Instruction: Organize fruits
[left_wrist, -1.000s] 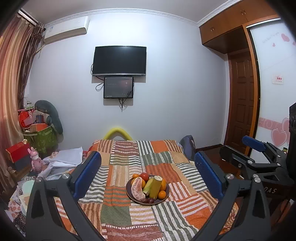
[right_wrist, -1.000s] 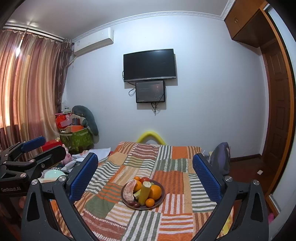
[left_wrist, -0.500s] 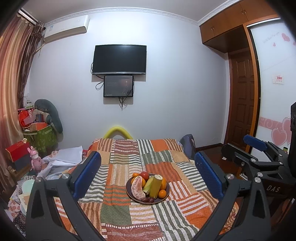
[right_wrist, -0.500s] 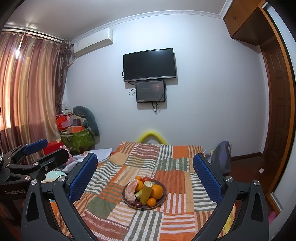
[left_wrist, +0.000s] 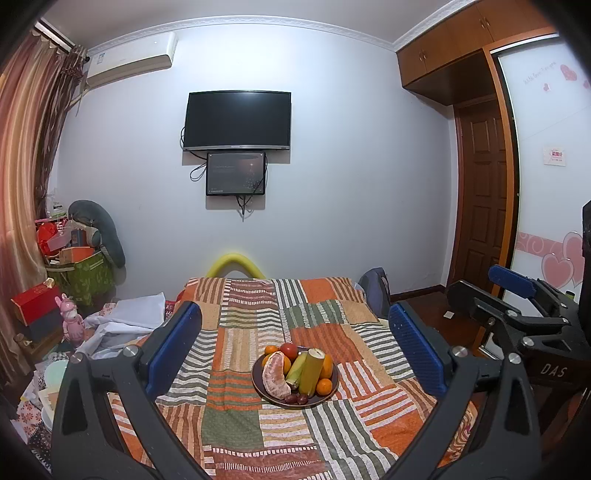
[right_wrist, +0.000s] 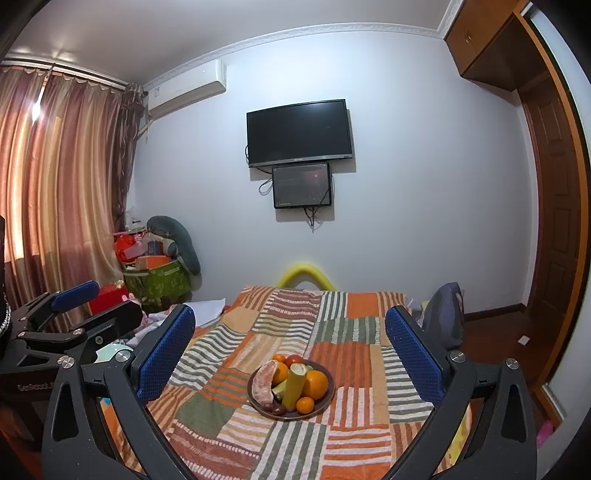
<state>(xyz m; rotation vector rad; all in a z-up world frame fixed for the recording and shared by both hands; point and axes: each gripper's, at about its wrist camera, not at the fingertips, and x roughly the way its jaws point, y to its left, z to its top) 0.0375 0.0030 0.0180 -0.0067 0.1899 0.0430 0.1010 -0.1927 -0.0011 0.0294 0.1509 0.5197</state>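
A dark round plate (left_wrist: 263, 389) (right_wrist: 321, 406) of fruit sits on a striped patchwork cloth (left_wrist: 236, 424) (right_wrist: 354, 435). It holds a peeled pomelo piece (left_wrist: 275, 374) (right_wrist: 263, 384), a yellow-green cylinder of cane (left_wrist: 312, 371) (right_wrist: 293, 386), oranges (left_wrist: 325, 386) (right_wrist: 315, 384), a red tomato (left_wrist: 289, 350) and dark dates (left_wrist: 295, 398). My left gripper (left_wrist: 293, 347) is open, held above and short of the plate. My right gripper (right_wrist: 290, 349) is open, likewise back from the plate. Each gripper shows at the other view's edge (left_wrist: 517, 295) (right_wrist: 66, 317).
The cloth covers a table-like surface with a yellow foam arc (left_wrist: 234, 263) at its far end. Boxes, a green bag (left_wrist: 83, 275) and clutter stand at the left. A backpack (left_wrist: 375, 291) is at the right, a wooden door (left_wrist: 480, 199) beyond. A television (left_wrist: 236, 121) hangs on the wall.
Both views have shifted only slightly; the plate sits a touch lower and closer in the frames. Both grippers stay open and empty.
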